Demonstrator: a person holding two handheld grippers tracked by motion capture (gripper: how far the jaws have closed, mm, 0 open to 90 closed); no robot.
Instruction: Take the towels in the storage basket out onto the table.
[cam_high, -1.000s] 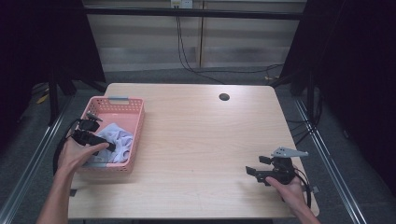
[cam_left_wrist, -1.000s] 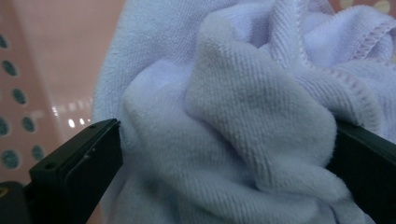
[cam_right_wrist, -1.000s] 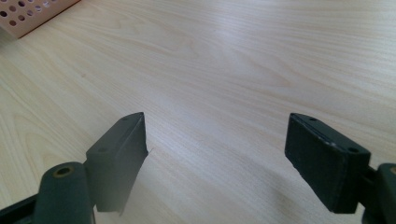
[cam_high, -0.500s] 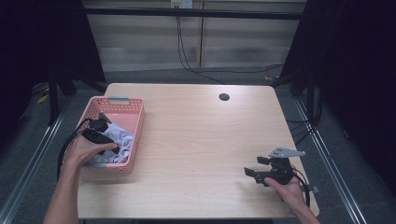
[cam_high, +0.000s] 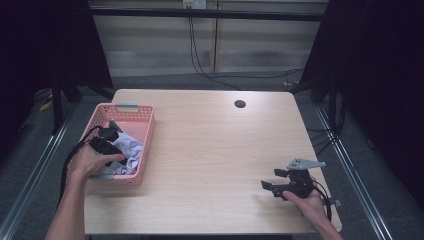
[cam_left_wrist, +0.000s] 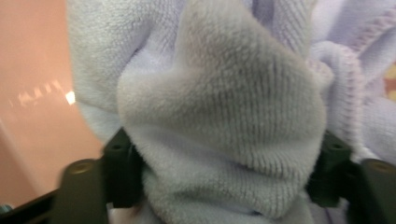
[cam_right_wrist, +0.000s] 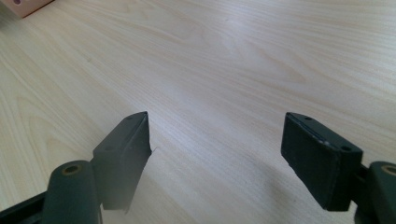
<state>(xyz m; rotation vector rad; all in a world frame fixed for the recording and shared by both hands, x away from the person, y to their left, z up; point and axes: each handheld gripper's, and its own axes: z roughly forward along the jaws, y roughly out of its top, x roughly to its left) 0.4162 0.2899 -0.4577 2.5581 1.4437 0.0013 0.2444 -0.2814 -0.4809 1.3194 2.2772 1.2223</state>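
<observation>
A pink perforated basket sits at the table's left edge with a crumpled lavender cloth inside. My left gripper reaches down into the basket. In the left gripper view its jaws have just been closing, and a thick fold of the fleecy cloth bulges between them and presses against both pads of the left gripper. My right gripper rests low over the table's near right corner. It stands open with only bare wood between its fingers.
The light wooden table has a round cable hole near its far edge. A corner of the pink basket shows far off in the right gripper view. Dark floor and metal rails surround the table.
The left hand has shifted slightly within the basket and settled onto the cloth. The right hand and its gripper have stayed where they were.
</observation>
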